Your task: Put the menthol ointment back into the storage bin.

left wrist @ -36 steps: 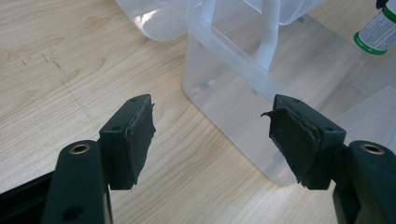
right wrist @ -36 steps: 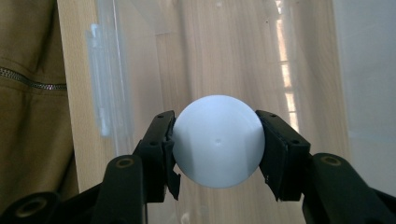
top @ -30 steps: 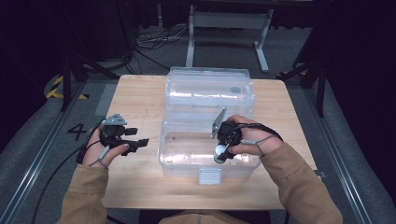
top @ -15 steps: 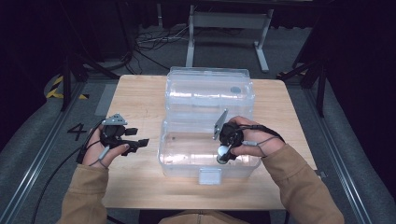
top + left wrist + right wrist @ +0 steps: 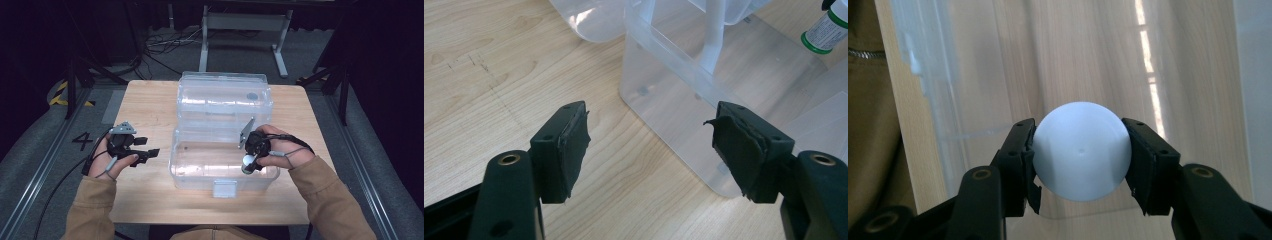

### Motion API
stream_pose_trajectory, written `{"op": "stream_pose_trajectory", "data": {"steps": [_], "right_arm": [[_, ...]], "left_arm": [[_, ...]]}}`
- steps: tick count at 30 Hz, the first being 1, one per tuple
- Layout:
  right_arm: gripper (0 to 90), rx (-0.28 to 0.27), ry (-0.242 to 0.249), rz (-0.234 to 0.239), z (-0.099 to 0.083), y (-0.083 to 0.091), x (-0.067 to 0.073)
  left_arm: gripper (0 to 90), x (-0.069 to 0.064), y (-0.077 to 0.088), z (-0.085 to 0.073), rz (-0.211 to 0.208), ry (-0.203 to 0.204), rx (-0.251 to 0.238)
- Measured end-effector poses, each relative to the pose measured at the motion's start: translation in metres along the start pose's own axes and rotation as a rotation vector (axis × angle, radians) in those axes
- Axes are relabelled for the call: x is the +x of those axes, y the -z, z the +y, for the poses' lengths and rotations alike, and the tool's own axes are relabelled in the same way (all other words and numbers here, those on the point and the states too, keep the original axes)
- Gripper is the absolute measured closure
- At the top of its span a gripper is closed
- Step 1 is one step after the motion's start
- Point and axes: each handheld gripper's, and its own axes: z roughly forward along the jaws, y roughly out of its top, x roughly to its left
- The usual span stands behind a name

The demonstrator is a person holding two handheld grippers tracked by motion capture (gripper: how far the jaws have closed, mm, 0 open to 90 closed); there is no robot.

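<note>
Bottle [image 5: 247, 164] in my right tool [image 5: 1079, 159], held over the open clear plastic box [image 5: 200, 172] near its right end: that is where the work stands. I judge this to be the placing step, with the bottle not yet set down inside. The right tool's jaws stand fairly wide but press on both sides of the bottle, which is white with a green band in the left gripper view [image 5: 824, 31]. In the right gripper view I see its round white end face on, so its long axis runs along my line of sight, away from the tool's camera and down toward the box floor. From the high view it hangs tilted, its lower end pointing toward my side of the table [image 5: 150, 105].

My left tool [image 5: 651, 150] is open and empty, resting low over the table just left of the box wall.

Next I would need to lower the bottle until it meets the box floor, then ease the jaws apart without knocking the near wall.
</note>
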Motion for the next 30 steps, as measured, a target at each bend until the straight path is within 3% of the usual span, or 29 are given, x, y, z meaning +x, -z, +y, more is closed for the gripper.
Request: {"op": "stream_pose_trajectory", "data": {"steps": [7,18,30], "right_arm": [[50.7,0.052,0.010,0.007,-0.011,-0.003,0.000],[50.7,0.088,0.000,0.025,-0.023,-0.008,-0.001],[50.6,0.137,-0.012,0.033,-0.028,-0.018,-0.001]], "left_arm": [[31.3,-0.001,0.000,0.000,-0.002,0.003,0.000],[31.2,-0.001,0.000,0.000,-0.002,0.006,0.004],[31.2,-0.001,0.000,0.000,-0.002,0.003,0.006]]}}
